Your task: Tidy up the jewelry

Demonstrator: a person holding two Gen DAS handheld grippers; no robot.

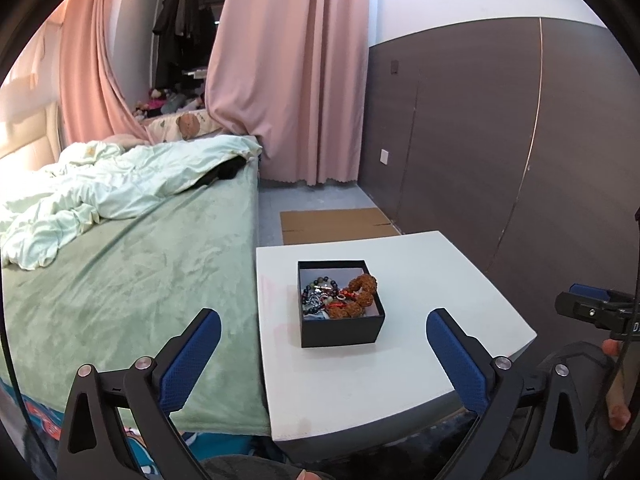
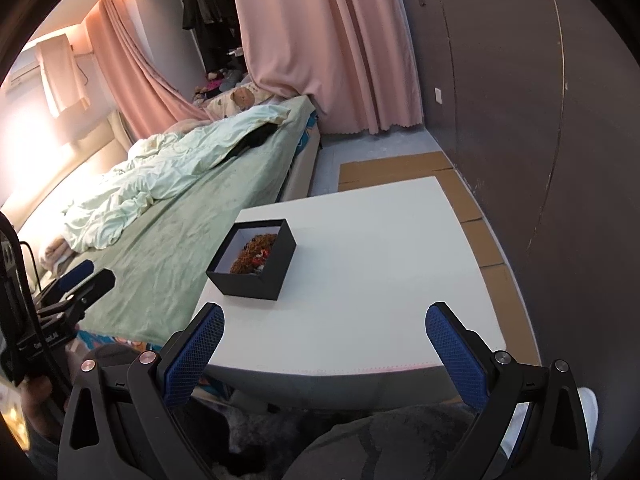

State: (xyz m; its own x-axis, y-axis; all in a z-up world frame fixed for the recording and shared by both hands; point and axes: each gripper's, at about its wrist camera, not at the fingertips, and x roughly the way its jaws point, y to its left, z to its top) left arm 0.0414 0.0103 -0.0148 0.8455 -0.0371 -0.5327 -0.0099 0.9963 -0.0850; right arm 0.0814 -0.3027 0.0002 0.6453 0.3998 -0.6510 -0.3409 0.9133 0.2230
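An open black box (image 1: pixel 340 326) stands on a small white table (image 1: pixel 420 344). It holds a heap of jewelry (image 1: pixel 338 294): dark bead strands, red pieces and a chunky brown bead bracelet (image 1: pixel 362 294). My left gripper (image 1: pixel 323 334) is open and empty, held short of the table's near edge, with the box ahead between its fingers. In the right wrist view the box (image 2: pixel 256 268) sits on the left part of the table (image 2: pixel 380 280). My right gripper (image 2: pixel 324 330) is open and empty above the table's near edge, to the right of the box.
A bed with a green cover (image 1: pixel 132 280) and a rumpled pale quilt (image 1: pixel 100 184) touches the table's left side. Flat cardboard (image 1: pixel 340 224) lies on the floor behind the table. A dark wall panel (image 1: pixel 520 140) runs along the right. Pink curtains (image 1: pixel 288 68) hang at the back.
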